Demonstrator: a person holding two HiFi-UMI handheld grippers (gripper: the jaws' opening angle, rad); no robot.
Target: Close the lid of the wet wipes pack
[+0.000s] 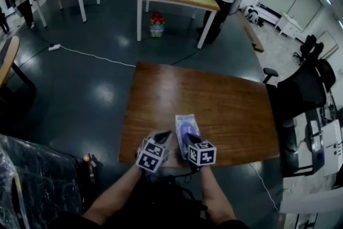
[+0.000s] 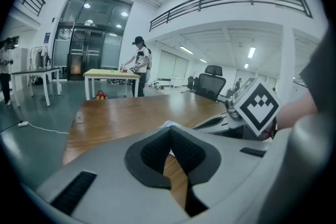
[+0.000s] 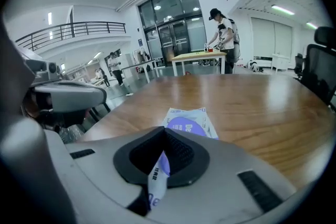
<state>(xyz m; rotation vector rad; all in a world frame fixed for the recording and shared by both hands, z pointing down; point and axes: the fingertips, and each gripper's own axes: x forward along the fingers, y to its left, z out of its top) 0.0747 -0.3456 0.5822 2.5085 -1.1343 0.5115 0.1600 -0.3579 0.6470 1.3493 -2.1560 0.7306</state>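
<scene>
Pack (image 1: 186, 127) lies flat on the table (image 1: 230, 110), toward the table's 6 o'clock edge on my head feed. It is pale blue-white with a purple oval on top. Its lid (image 3: 156, 176), a thin purple-and-white flap, is raised off the top. My right gripper (image 3: 164, 134) is clenched on that flap, the jaws pinching it with no gap. My left gripper (image 2: 170, 131) sits just beside the pack at its 8 o'clock, jaws pressed together at the tips and holding nothing.
</scene>
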